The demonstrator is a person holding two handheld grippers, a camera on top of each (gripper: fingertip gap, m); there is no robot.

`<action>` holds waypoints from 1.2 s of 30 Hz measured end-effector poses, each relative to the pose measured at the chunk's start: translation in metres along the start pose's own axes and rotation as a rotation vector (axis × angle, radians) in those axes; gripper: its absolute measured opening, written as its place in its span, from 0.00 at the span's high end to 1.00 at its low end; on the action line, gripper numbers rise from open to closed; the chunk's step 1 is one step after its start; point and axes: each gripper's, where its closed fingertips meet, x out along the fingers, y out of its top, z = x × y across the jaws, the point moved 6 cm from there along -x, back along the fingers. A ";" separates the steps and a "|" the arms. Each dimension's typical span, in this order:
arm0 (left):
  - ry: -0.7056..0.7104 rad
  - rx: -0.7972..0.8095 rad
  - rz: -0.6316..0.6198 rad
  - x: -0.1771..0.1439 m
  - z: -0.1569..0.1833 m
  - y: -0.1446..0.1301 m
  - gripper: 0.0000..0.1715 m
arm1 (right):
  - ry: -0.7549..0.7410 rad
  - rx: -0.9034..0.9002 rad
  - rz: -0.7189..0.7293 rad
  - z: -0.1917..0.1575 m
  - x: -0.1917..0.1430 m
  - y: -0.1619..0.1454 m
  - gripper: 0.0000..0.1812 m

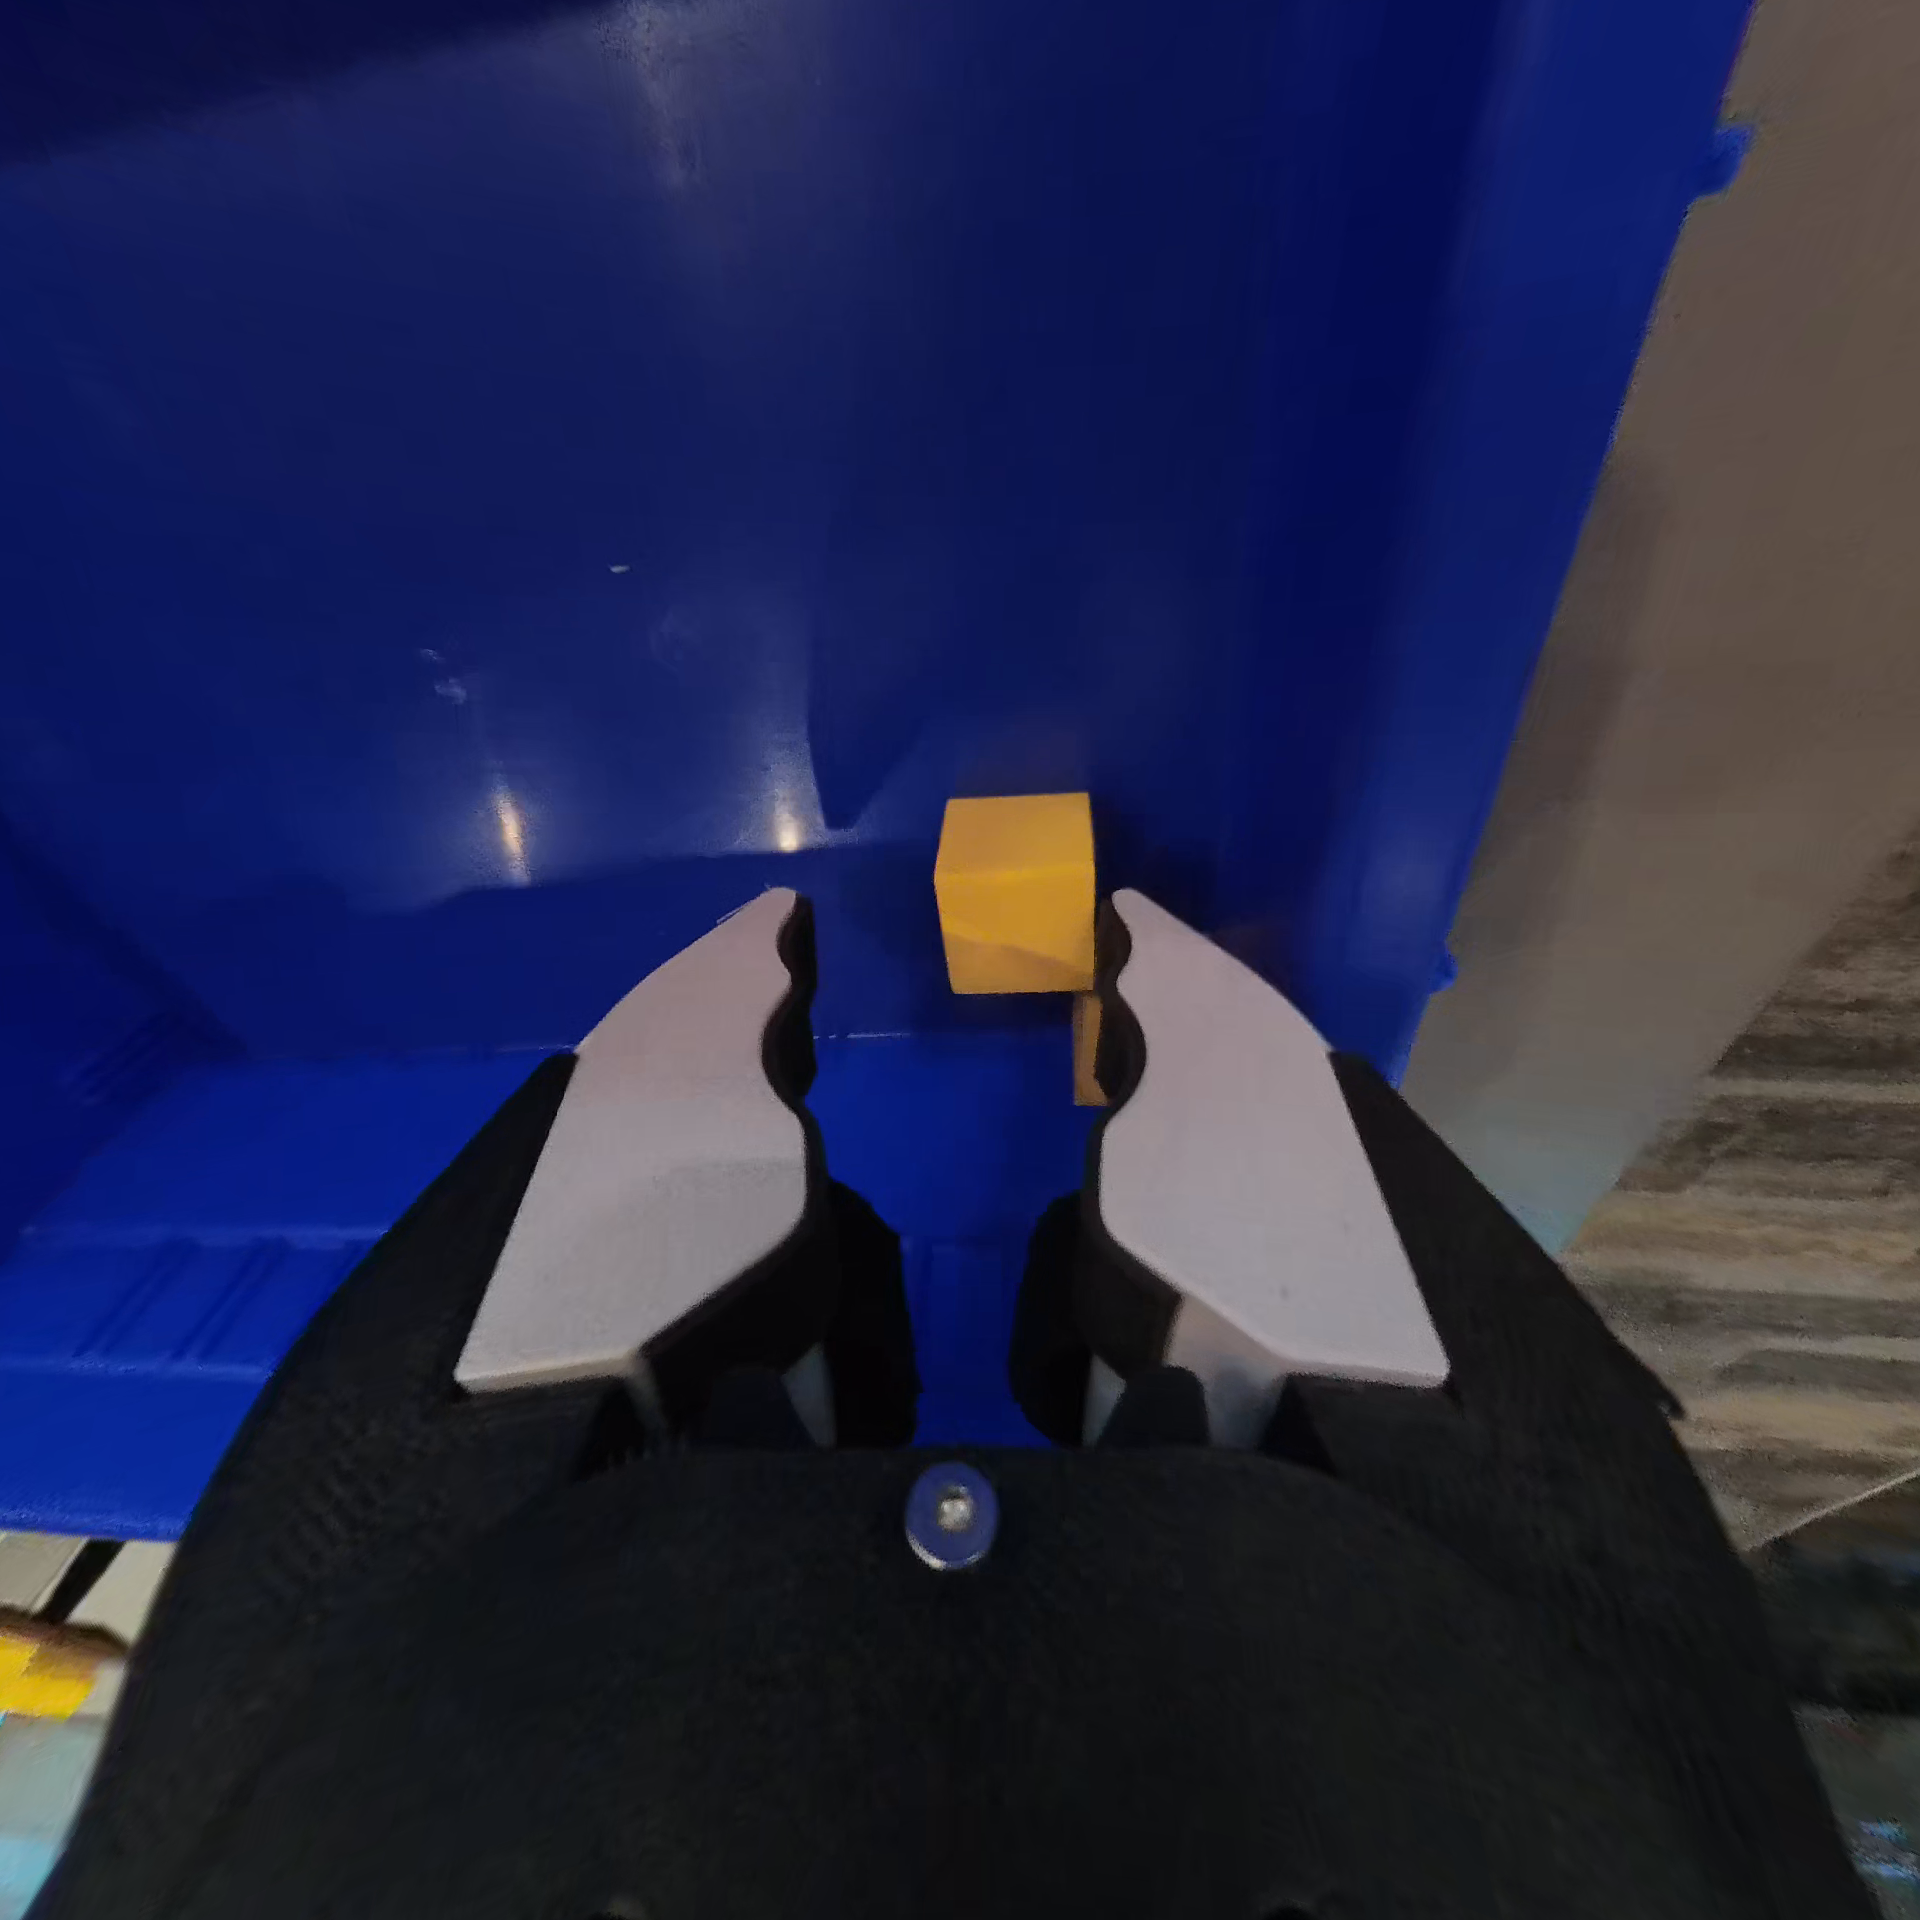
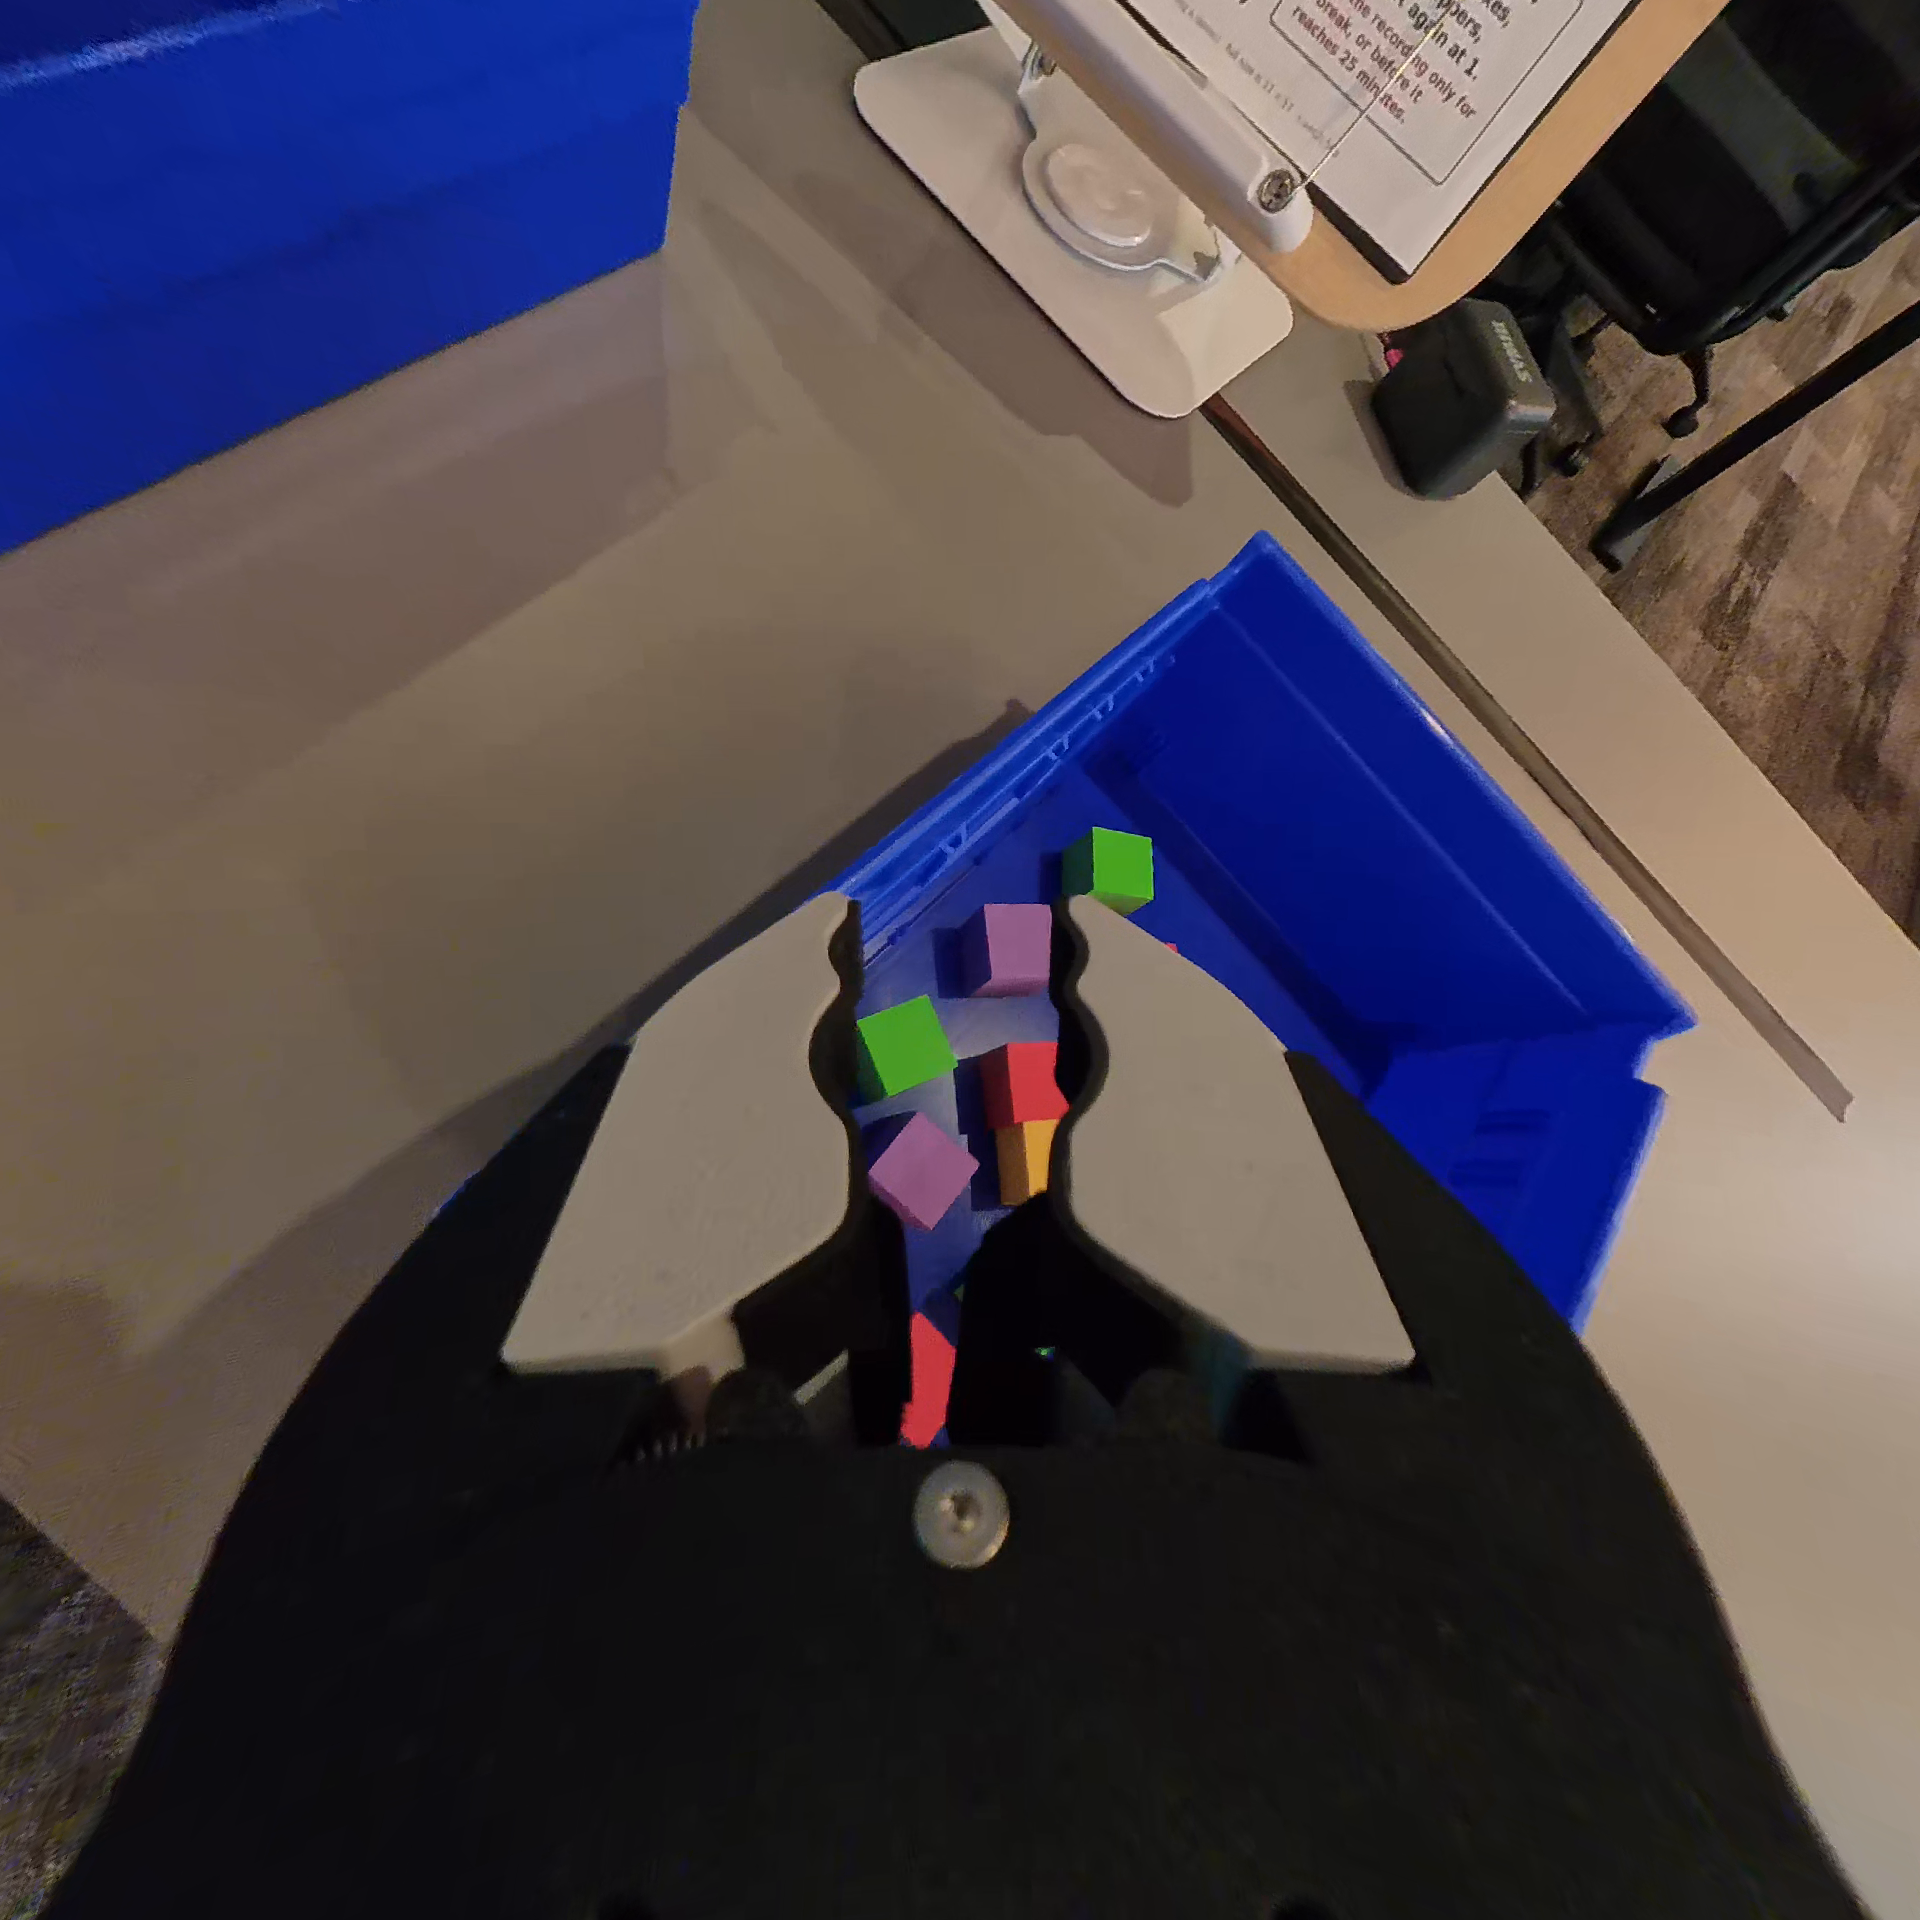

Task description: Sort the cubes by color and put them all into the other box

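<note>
Office-like workroom: grey table [image 2: 520, 831], instruction sheet [image 2: 1392, 83], office chair base [image 2: 1683, 395].

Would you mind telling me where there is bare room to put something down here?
The grey table is bare between the big blue bin and the small blue bin, up to the white stand. The big bin's floor is open left of the yellow cube. The small bin is crowded with cubes under the right tongs.
</note>
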 end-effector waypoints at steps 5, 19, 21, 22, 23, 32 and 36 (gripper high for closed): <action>-0.008 -0.028 -0.016 0.003 -0.001 0.001 0.75 | -0.009 -0.002 0.008 -0.001 -0.006 0.000 0.81; -0.222 -0.541 0.687 -0.073 -0.023 0.020 0.83 | 0.154 -0.095 0.255 -0.051 -0.019 0.027 0.80; -0.396 -0.618 0.931 -0.101 -0.020 0.030 0.83 | 0.203 -0.187 0.346 -0.073 -0.018 0.042 0.79; -0.510 -0.647 1.034 -0.114 -0.017 0.036 0.84 | 0.228 -0.231 0.387 -0.085 -0.017 0.051 0.78; -0.627 -0.666 1.125 -0.125 -0.014 0.042 0.84 | 0.250 -0.284 0.423 -0.097 -0.016 0.060 0.78; -1.022 -0.583 1.267 -0.156 0.014 0.099 0.84 | 0.250 -0.562 0.606 -0.161 -0.012 0.116 0.75; -1.031 -0.567 1.251 -0.158 0.018 0.106 0.84 | 0.246 -0.561 0.641 -0.163 -0.018 0.123 0.78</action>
